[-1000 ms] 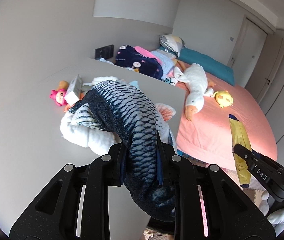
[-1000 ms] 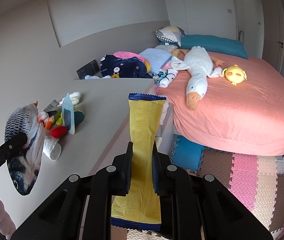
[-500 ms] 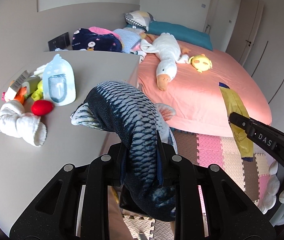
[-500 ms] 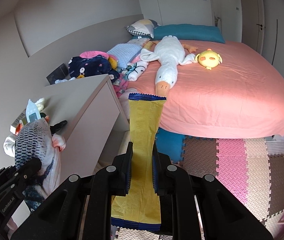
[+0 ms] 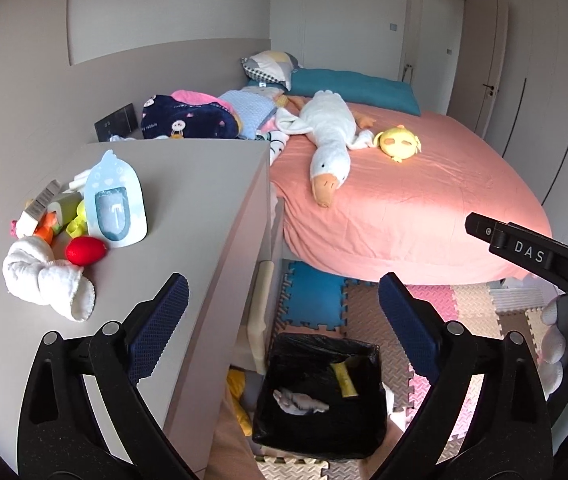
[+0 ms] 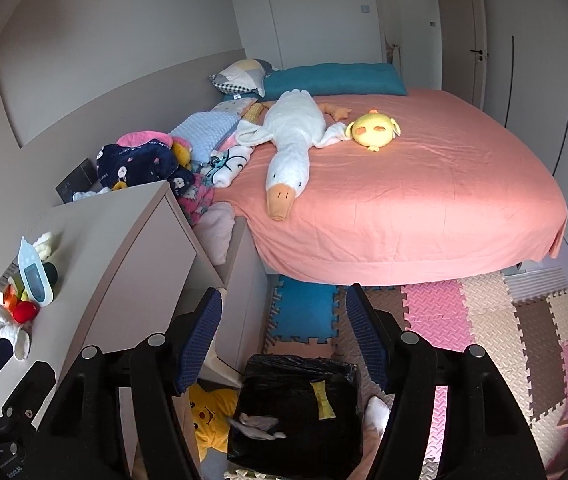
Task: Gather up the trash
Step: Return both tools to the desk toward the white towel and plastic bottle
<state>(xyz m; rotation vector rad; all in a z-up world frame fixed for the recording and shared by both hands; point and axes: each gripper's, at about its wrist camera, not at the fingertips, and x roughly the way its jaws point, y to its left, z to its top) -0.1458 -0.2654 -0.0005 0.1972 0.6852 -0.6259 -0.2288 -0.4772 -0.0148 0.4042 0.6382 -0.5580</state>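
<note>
A black-lined trash bin (image 5: 364, 436) stands on the floor beside the grey dresser; it also shows in the right wrist view (image 6: 348, 440). Inside lie the plush fish (image 5: 300, 400) (image 6: 257, 425) and the yellow wrapper (image 5: 346, 380) (image 6: 323, 400). My left gripper (image 5: 284, 298) is open and empty above the bin. My right gripper (image 6: 281, 312) is open and empty above it too. On the dresser top (image 5: 187, 200) sit a blue pouch (image 5: 115, 204), a red egg-shaped toy (image 5: 85, 251), a rolled white cloth (image 5: 47, 280) and small boxes and toys (image 5: 39, 208).
A bed with a pink sheet (image 5: 424, 208) holds a white goose plush (image 5: 330, 140) and a yellow chick plush (image 5: 398, 144). Foam puzzle mats (image 6: 484, 320) cover the floor. A yellow bear plush (image 6: 207, 416) lies left of the bin. Folded clothes (image 5: 187, 118) pile behind the dresser.
Both grippers have opened. The plush fish and the yellow wrapper have dropped from them into the black bin. Both views now look down on the bin.
</note>
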